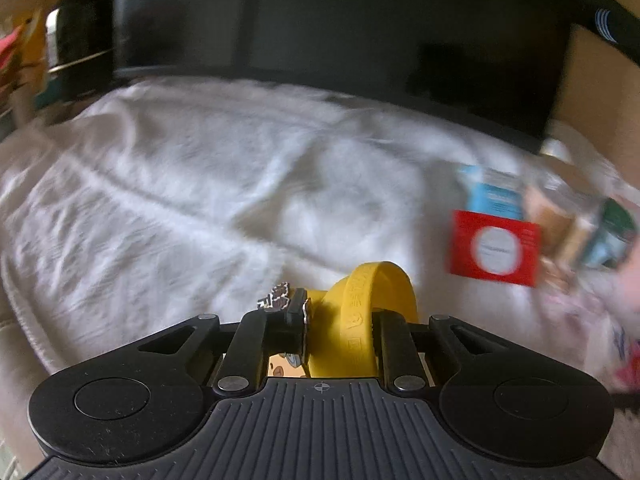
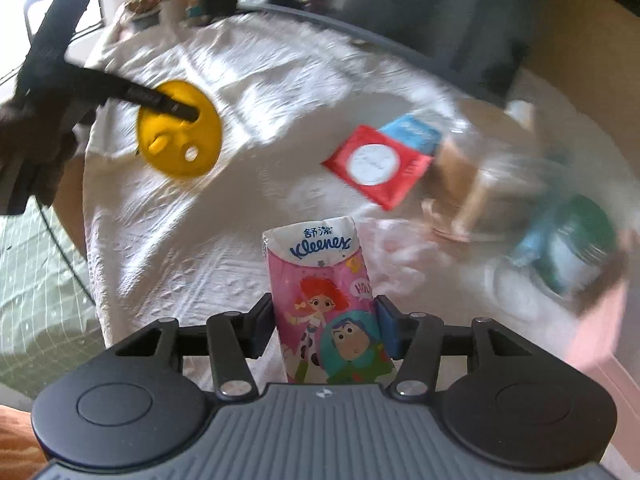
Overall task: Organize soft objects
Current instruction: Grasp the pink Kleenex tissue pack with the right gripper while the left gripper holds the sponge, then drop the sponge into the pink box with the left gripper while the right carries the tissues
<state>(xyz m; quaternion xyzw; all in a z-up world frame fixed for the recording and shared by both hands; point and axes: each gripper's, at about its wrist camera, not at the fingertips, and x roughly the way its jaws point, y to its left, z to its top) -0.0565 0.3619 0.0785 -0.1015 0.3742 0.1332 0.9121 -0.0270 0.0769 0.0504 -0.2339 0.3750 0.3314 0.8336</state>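
Note:
My left gripper (image 1: 336, 320) is shut on a yellow rubber object (image 1: 360, 312) with a looped band, held above the white cloth-covered table (image 1: 200, 184). In the right wrist view the same yellow object (image 2: 178, 132) appears as a round disc held by the left gripper's fingers (image 2: 160, 102) at the upper left. My right gripper (image 2: 325, 328) is shut on a pink Kleenex tissue pack (image 2: 324, 304) with cartoon figures, held upright above the table (image 2: 200, 240).
A red packet (image 2: 376, 164) and a blue packet (image 2: 412, 132) lie on the cloth at right, also in the left wrist view (image 1: 494, 248). A clear container (image 2: 500, 184) with blurred items sits further right. A dark monitor (image 1: 360, 32) stands behind.

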